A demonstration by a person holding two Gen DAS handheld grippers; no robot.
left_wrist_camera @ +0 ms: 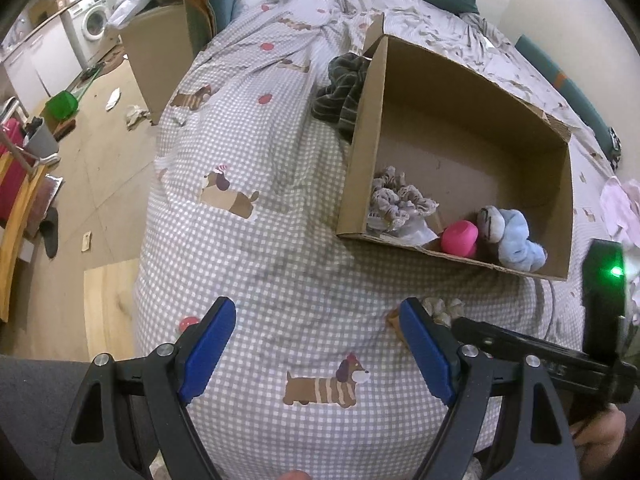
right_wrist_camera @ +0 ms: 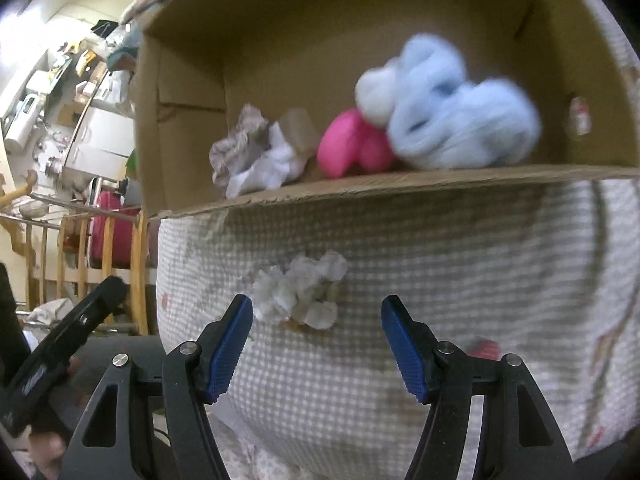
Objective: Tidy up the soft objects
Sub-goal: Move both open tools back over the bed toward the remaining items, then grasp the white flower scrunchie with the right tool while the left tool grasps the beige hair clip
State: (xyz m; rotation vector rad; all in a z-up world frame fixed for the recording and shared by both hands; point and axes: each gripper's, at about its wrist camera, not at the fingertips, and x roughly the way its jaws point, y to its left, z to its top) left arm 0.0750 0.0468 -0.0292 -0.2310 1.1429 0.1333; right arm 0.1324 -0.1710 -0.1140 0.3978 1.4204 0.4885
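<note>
**Soft items, bed and box**

I log one pale scrunchie (right_wrist_camera: pixel 300 292) on the checked bedspread (left_wrist_camera: pixel 280 272), just ahead of my right gripper (right_wrist_camera: pixel 316 344), fingers apart. Cardboard box (left_wrist_camera: pixel 360 160) beyond holds blue plush (left_wrist_camera: pixel 516 240), pink toy (left_wrist_camera: pixel 460 238), frilled cloth (left_wrist_camera: pixel 400 200). Left gripper (left_wrist_camera: pixel 316 348): fingers apart, empty.

Blue plush (right_wrist_camera: pixel 460 108) inside cardboard box (right_wrist_camera: pixel 280 12)

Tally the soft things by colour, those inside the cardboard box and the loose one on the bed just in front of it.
Inside the cardboard box:
Grey-beige frilly scrunchie: 1
Pink soft toy: 1
Light blue plush: 1
White cloth: 1
On the bed, outside the box:
Pale frilly scrunchie: 1
Total: 5
</note>
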